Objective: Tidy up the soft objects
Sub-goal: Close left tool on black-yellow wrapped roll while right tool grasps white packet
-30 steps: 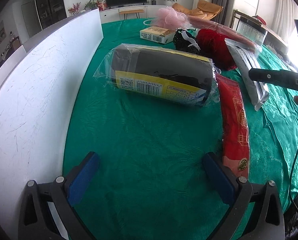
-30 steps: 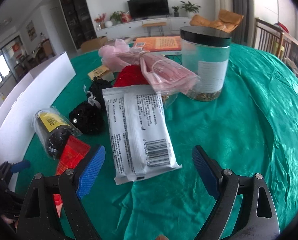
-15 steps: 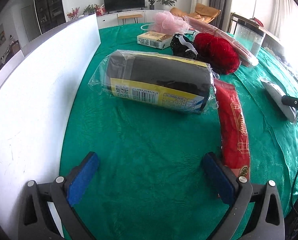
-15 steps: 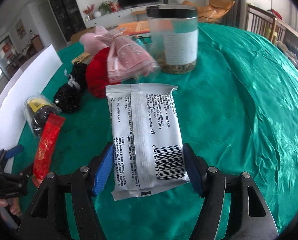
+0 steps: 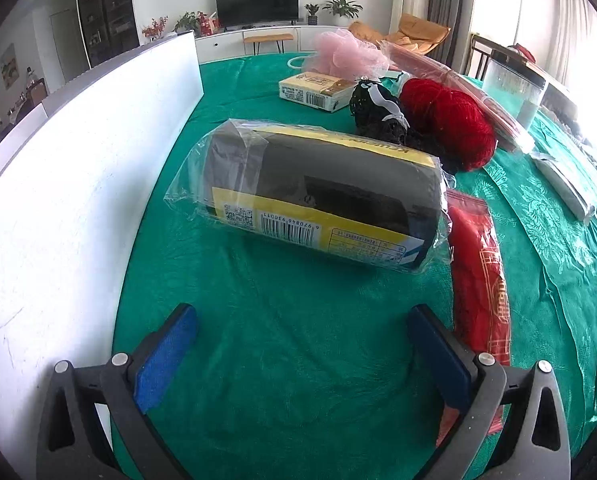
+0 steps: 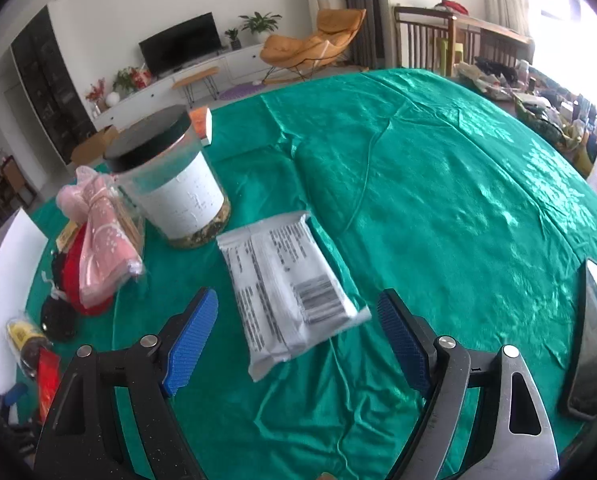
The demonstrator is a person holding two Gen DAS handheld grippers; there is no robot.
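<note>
- My right gripper [image 6: 298,334] is opening its jaws wide, blue pads clear on both sides, nothing pressed between them.
- The white packet [image 6: 288,292] is lying flat on the cloth between and just ahead of my right fingertips, barcode up, angled away toward the jar, touching neither pad.
- My left gripper [image 5: 304,354] is hovering with jaws spread wide over bare cloth, gripping nothing.
- The black roll in a clear bag [image 5: 322,196] is lying on its side just ahead of my left jaws, apart from them, yellow label facing me.
- A red packet [image 5: 478,280] is stretching along beside my left gripper's right finger [image 5: 438,360], its near end hidden behind it.
- Everything is sitting on a green tablecloth [image 6: 458,184], wrinkled near my right jaws, in a living room with a television [image 5: 257,2] and an orange chair [image 6: 310,46].
- A white board [image 5: 78,184] is standing upright along the left edge of the table.
- Beyond the roll, red yarn [image 5: 450,120], a black mesh bundle [image 5: 374,112], a pink pouf [image 5: 344,56] and a small box [image 5: 314,90] are crowding together.
- A clear jar with a black lid [image 6: 170,184] is standing just behind the white packet, with a pink wrapped bundle [image 6: 106,236] leaning beside it.
- A dark phone [image 6: 592,340] is lying near the table edge, right of my right jaws.
</note>
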